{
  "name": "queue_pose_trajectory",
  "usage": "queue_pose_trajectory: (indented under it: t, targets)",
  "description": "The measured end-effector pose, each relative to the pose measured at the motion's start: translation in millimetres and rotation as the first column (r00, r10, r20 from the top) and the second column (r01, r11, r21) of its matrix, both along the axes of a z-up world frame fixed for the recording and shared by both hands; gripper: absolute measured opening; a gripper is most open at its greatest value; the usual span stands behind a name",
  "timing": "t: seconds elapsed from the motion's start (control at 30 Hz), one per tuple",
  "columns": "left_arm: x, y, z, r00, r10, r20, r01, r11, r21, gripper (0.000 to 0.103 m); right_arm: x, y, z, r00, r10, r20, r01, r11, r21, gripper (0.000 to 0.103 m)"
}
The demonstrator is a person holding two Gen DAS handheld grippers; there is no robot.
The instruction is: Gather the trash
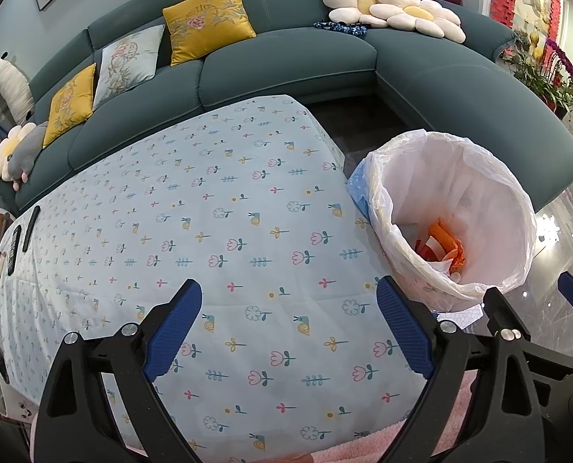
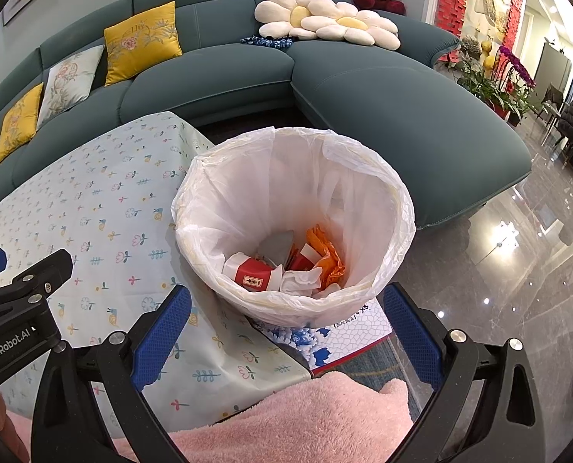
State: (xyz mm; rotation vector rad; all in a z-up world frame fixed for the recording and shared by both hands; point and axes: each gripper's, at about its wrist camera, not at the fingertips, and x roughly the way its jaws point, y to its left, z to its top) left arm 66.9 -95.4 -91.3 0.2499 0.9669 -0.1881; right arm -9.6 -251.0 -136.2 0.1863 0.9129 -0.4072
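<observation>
A waste bin lined with a white plastic bag point(image 2: 379, 193) stands on the floor at the table's right end; it also shows in the left wrist view point(image 1: 514, 208). Inside lie an orange wrapper point(image 2: 327, 252), a red and white carton point(image 2: 253, 274) and crumpled white tissue point(image 2: 300, 279). My left gripper point(image 1: 288, 328) is open and empty above the flowered tablecloth point(image 1: 224, 212). My right gripper point(image 2: 286, 332) is open and empty, just in front of the bin's near rim. The left gripper's arm point(image 2: 20, 293) shows at the left of the right wrist view.
A teal corner sofa point(image 2: 383, 112) with yellow cushions point(image 1: 205, 21) and flower pillows point(image 2: 325, 19) curves behind the table. Dark remote controls point(image 1: 30, 227) lie at the table's far left edge. A blue and white box point(image 2: 348, 328) sits under the bin. Pink fleece point(image 2: 298, 416) lies below the grippers. Glossy floor point(image 2: 518, 277) lies right.
</observation>
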Motion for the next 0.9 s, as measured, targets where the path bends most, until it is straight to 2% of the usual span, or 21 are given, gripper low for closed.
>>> queue_pose_trajectory:
  t: [0.9]
  targets:
    - [-0.1, -1.6, -1.8, 1.0, -0.004, 0.006, 0.004, 1.0, 0.004, 0.088, 0.3, 0.9, -0.8, 1.0, 0.0, -0.005, 0.0, 1.0, -0.003, 0.096]
